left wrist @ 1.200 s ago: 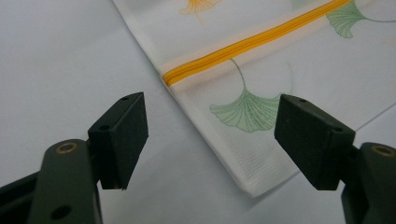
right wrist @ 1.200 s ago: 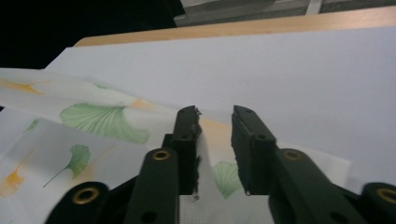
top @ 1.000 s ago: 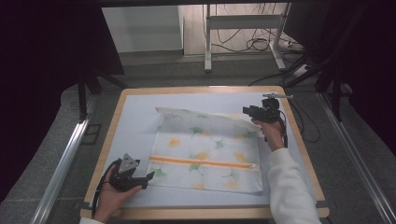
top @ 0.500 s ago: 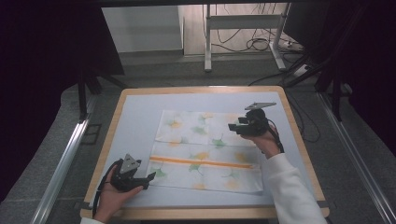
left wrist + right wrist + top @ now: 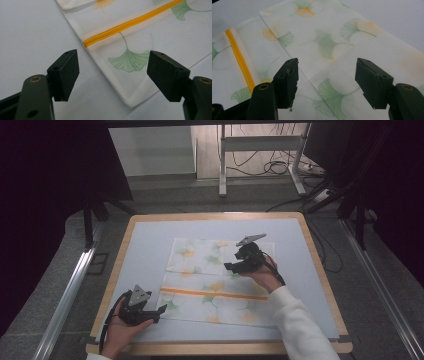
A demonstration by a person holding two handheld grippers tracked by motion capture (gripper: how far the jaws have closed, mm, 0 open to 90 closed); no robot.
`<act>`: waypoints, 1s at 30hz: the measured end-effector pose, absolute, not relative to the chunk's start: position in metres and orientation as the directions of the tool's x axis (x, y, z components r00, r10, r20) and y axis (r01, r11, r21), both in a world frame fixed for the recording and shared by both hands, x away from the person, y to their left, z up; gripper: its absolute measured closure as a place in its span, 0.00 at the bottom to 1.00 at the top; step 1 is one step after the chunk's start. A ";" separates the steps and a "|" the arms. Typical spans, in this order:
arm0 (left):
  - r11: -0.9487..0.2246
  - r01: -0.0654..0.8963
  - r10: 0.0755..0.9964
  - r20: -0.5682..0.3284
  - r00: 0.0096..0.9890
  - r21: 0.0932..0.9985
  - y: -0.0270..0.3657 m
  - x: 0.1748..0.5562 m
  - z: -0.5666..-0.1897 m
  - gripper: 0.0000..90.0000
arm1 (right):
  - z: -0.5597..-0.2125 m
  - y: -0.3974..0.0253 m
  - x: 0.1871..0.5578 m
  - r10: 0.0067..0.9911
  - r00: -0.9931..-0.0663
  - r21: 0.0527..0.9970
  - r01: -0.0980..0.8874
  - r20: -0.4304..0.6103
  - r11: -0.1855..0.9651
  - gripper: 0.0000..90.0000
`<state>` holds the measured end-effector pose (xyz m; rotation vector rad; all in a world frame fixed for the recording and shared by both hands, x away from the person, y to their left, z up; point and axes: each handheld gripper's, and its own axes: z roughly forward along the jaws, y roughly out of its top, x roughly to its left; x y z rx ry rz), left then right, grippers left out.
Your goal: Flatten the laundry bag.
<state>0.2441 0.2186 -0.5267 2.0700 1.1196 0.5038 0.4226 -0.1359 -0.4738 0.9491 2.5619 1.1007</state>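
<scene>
Item: printed cloth (image 5: 215,282), white with ginkgo-leaf pattern and one orange stripe (image 5: 215,293), lying flat on the bench (image 5: 145,245). Its far portion is folded over toward us, the fold edge lying across the cloth just beyond the stripe; we cannot tell whether the fold is finished.

Position relative to tools: we hold the left tool (image 5: 152,311) at the near-left corner of the cloth, the corner (image 5: 132,103) lying directly ahead of and between its jaws, the stripe running away ahead and to its right. We hold the right tool (image 5: 235,266) over the folded flap (image 5: 352,50), whose edge runs diagonally beneath and ahead of its jaws.

Tool state: left, jaws spread wide, gripping nothing, the cloth corner below them. Right, jaws equally wide, gripping nothing, hovering above the flap.

Judgement: the left tool is nearer the free corner; the cloth's long axis follows the stripe.
</scene>
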 end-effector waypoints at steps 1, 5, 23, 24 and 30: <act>-0.364 0.556 0.837 0.001 0.547 0.747 0.218 0.244 -0.527 0.29 | -0.475 -0.131 0.422 0.621 -0.781 0.700 0.480 0.066 0.529 0.38; -0.361 0.556 0.838 -0.001 0.545 0.749 0.218 0.244 -0.527 0.29 | -0.481 -0.106 0.423 0.578 -0.814 0.680 0.458 0.061 0.573 0.38; -0.366 0.551 0.831 -0.003 0.557 0.750 0.220 0.243 -0.526 0.29 | -0.518 -0.016 0.441 0.489 -0.872 0.531 0.409 -0.011 0.742 0.44; -0.367 0.551 0.831 -0.003 0.557 0.749 0.220 0.243 -0.526 0.29 | -0.518 -0.017 0.443 0.494 -0.869 0.531 0.414 -0.010 0.739 0.46; -0.368 0.552 0.830 -0.003 0.557 0.748 0.219 0.243 -0.526 0.29 | -0.516 -0.017 0.447 0.490 -0.872 0.517 0.407 -0.027 0.753 0.55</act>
